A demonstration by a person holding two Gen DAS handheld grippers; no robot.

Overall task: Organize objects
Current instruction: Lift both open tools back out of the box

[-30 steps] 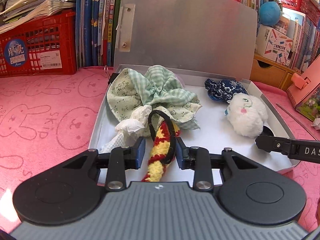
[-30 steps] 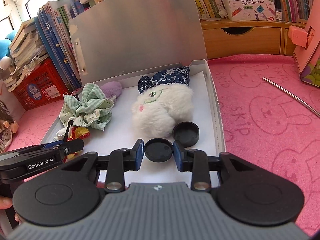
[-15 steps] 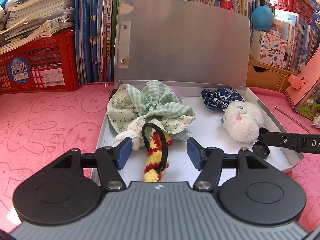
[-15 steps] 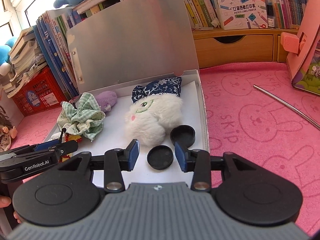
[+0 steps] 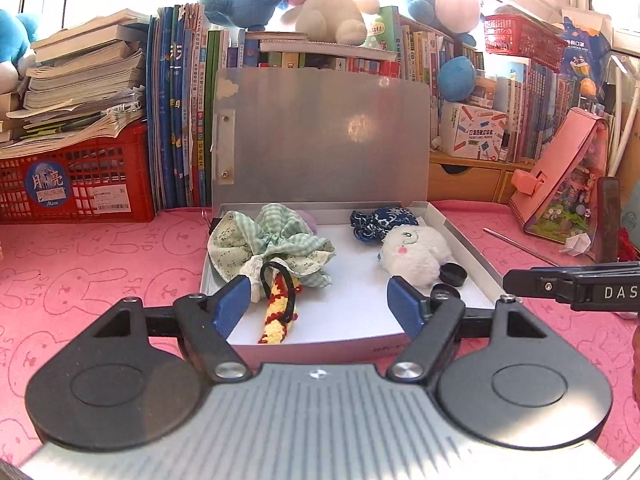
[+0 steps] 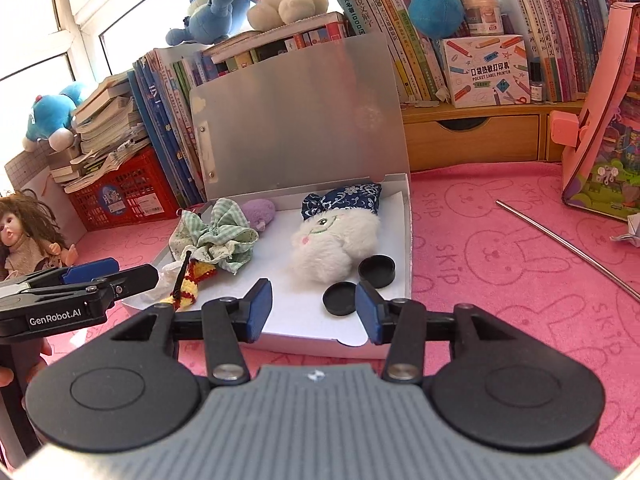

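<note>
A shallow white box (image 5: pixel 320 350) with its translucent lid (image 5: pixel 320 140) stood up lies on the pink cloth. Inside lie a green checked cloth (image 5: pixel 276 240), a yellow-and-red knitted piece (image 5: pixel 276 316) with a black loop, a white fluffy plush (image 5: pixel 416 252) with a blue patterned cap, and two black round lids (image 6: pixel 376 271) (image 6: pixel 339 304). My left gripper (image 5: pixel 318 302) hovers over the box's near edge, its jaws opening, the knitted piece lying below, untouched. My right gripper (image 6: pixel 314 310) is also opening, its pads clear of the nearer black lid.
A red crate (image 5: pixel 76 184), stacked books (image 5: pixel 180 120) and plush toys (image 5: pixel 320 4) line the back. A pink toy case (image 6: pixel 600 128) and a thin metal rod (image 6: pixel 568 248) lie to the right. A doll (image 6: pixel 20 240) sits at the left.
Both grippers went from shut to open, letting go of the knitted piece and the black lid, and drew back and up from the box.
</note>
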